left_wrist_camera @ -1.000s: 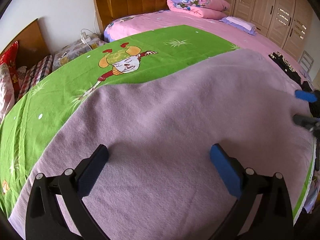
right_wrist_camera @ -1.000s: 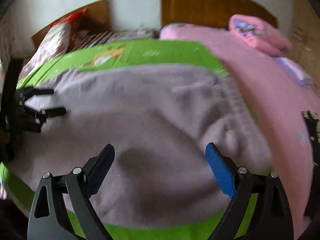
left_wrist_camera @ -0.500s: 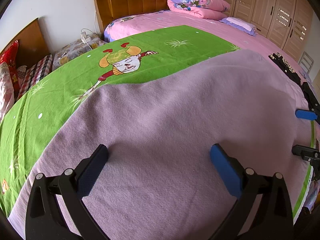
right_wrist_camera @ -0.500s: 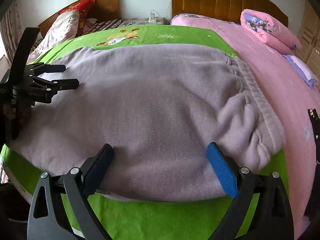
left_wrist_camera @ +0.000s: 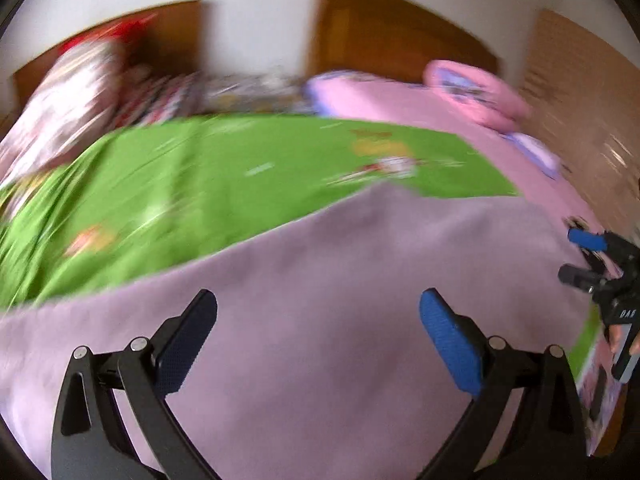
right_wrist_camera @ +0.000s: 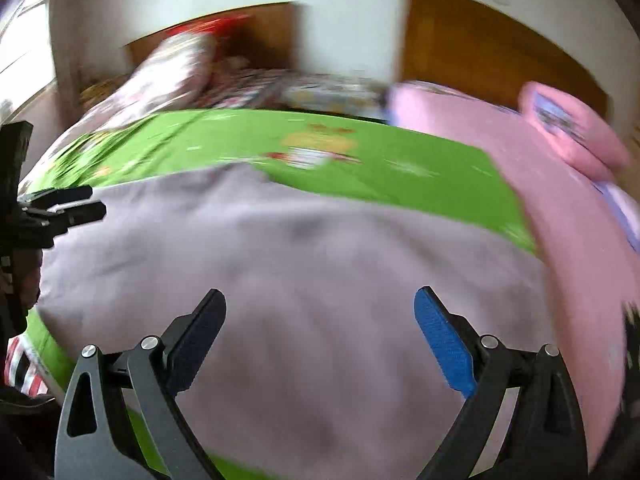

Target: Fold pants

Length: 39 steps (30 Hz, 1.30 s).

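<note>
1. One pair of lilac pants (left_wrist_camera: 340,320), spread flat.
2. One green sheet (left_wrist_camera: 224,184) with cartoon prints.
3. One pink sheet (right_wrist_camera: 568,224) beside it.
4. One rolled pink quilt (left_wrist_camera: 476,92).
5. Two claws: the left claw (left_wrist_camera: 318,316) and the right claw (right_wrist_camera: 320,312), both with fingers spread apart.
6. Two wooden headboards (left_wrist_camera: 396,28).

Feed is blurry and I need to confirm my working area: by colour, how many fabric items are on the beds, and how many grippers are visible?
Mauve knitted pants: 1
Green cartoon-print bed sheet: 1
Pink bed cover: 1
Pink rolled quilt: 1
Red and white patterned pillow: 1
Grippers, both open: 2, the left gripper and the right gripper
Total: 7
</note>
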Tool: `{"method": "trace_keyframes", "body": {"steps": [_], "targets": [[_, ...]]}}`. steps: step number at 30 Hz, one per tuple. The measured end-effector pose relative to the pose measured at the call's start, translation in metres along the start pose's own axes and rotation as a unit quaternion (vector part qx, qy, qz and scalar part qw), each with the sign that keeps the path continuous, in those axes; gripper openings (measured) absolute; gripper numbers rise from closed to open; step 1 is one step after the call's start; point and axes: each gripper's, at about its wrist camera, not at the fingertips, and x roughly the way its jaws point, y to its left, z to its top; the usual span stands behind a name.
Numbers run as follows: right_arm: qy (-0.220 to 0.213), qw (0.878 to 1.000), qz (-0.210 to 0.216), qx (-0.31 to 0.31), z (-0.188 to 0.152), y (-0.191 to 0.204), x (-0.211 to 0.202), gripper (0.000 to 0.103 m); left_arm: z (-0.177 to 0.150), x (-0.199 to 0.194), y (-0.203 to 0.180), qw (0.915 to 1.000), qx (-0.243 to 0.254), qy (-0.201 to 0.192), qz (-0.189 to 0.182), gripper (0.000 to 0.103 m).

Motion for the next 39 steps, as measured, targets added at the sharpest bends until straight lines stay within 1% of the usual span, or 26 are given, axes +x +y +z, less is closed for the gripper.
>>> {"method": "trace_keyframes", "body": {"steps": [2, 4, 6, 7, 9, 11, 12, 15, 16, 17, 18, 19, 20, 21, 22, 23, 25, 26, 27, 28, 30, 33, 35, 36, 37, 39], "targets": [[0.011, 0.998, 0.036, -0.05, 0.024, 0.034, 0.033, 0.091, -0.015, 0.0, 0.025, 0.9992, -0.025, 0.018, 0.024, 0.101], [0.019, 0.993, 0.072, -0.087, 0.043, 0.065, 0.065, 0.091, -0.027, 0.008, 0.038, 0.9976, -0.041, 0.039, 0.042, 0.101], [0.043, 0.99, 0.099, -0.09, 0.055, 0.081, 0.095, 0.091, -0.032, 0.008, 0.034, 0.9984, -0.024, 0.027, 0.045, 0.101], [0.052, 0.989, 0.1, -0.091, 0.056, 0.084, 0.104, 0.091, -0.033, 0.01, 0.03, 0.9979, -0.013, 0.031, 0.056, 0.101], [0.077, 0.99, 0.075, -0.094, 0.052, 0.084, 0.127, 0.093, -0.032, 0.014, 0.026, 0.9971, -0.001, 0.034, 0.069, 0.101], [0.062, 0.991, 0.096, -0.063, 0.048, 0.072, 0.128, 0.093, -0.031, 0.017, 0.023, 0.9965, 0.006, 0.038, 0.075, 0.101], [0.058, 0.993, 0.09, -0.049, 0.047, 0.065, 0.127, 0.093, -0.031, 0.018, 0.023, 0.9965, 0.006, 0.037, 0.075, 0.101], [0.052, 0.997, 0.054, 0.005, 0.049, 0.042, 0.125, 0.092, -0.029, 0.014, 0.03, 0.998, -0.01, 0.034, 0.052, 0.101], [0.052, 0.998, 0.022, 0.025, 0.051, 0.036, 0.123, 0.092, -0.029, 0.003, 0.039, 0.9986, -0.033, 0.026, 0.033, 0.101], [0.052, 0.998, -0.002, 0.028, 0.054, 0.037, 0.12, 0.093, -0.03, -0.01, 0.048, 0.9985, -0.048, 0.011, 0.023, 0.101], [0.046, 0.999, -0.004, 0.022, 0.058, 0.042, 0.117, 0.093, -0.032, -0.024, 0.059, 0.998, -0.059, -0.007, 0.021, 0.101], [0.036, 0.999, 0.02, 0.006, 0.064, 0.057, 0.11, 0.093, -0.032, -0.037, 0.07, 0.9969, -0.069, -0.022, 0.031, 0.101], [0.031, 0.998, 0.045, -0.011, 0.07, 0.072, 0.107, 0.095, -0.033, -0.052, 0.092, 0.9935, -0.086, -0.035, 0.065, 0.101], [0.027, 0.997, 0.071, -0.034, 0.074, 0.09, 0.103, 0.095, -0.036, -0.059, 0.111, 0.9901, -0.102, -0.037, 0.089, 0.101], [0.022, 0.993, 0.098, -0.068, 0.08, 0.116, 0.101, 0.095, -0.039, -0.061, 0.123, 0.9879, -0.114, -0.034, 0.1, 0.101], [0.019, 0.987, 0.121, -0.101, 0.084, 0.142, 0.101, 0.095, -0.047, -0.063, 0.148, 0.9828, -0.141, -0.018, 0.117, 0.101], [0.012, 0.972, 0.164, -0.17, 0.088, 0.198, 0.104, 0.095, -0.066, -0.06, 0.18, 0.9753, -0.177, 0.008, 0.132, 0.101], [0.01, 0.968, 0.169, -0.188, 0.089, 0.214, 0.107, 0.095, -0.075, -0.057, 0.19, 0.9741, -0.181, 0.017, 0.134, 0.101], [0.012, 0.964, 0.169, -0.207, 0.088, 0.232, 0.11, 0.095, -0.081, -0.057, 0.193, 0.9768, -0.176, 0.015, 0.121, 0.101], [0.02, 0.96, 0.167, -0.225, 0.088, 0.249, 0.12, 0.095, -0.081, -0.06, 0.194, 0.9772, -0.178, 0.01, 0.116, 0.101], [0.043, 0.96, 0.155, -0.229, 0.08, 0.259, 0.132, 0.096, -0.081, -0.063, 0.192, 0.9758, -0.177, 0.02, 0.127, 0.101], [0.051, 0.964, 0.177, -0.19, 0.073, 0.248, 0.138, 0.097, -0.083, -0.065, 0.195, 0.9752, -0.176, 0.025, 0.132, 0.101], [0.059, 0.967, 0.159, -0.19, 0.075, 0.245, 0.135, 0.097, -0.087, -0.075, 0.201, 0.9694, -0.175, 0.033, 0.169, 0.101], [0.063, 0.97, 0.147, -0.181, 0.077, 0.244, 0.132, 0.097, -0.088, -0.086, 0.207, 0.9664, -0.181, 0.019, 0.182, 0.101], [0.058, 0.973, 0.141, -0.173, 0.081, 0.246, 0.129, 0.097, -0.089, -0.098, 0.213, 0.965, -0.19, 0.002, 0.181, 0.101], [0.043, 0.972, 0.162, -0.164, 0.085, 0.252, 0.122, 0.097, -0.089, -0.116, 0.229, 0.9579, -0.213, -0.026, 0.19, 0.101]]}}
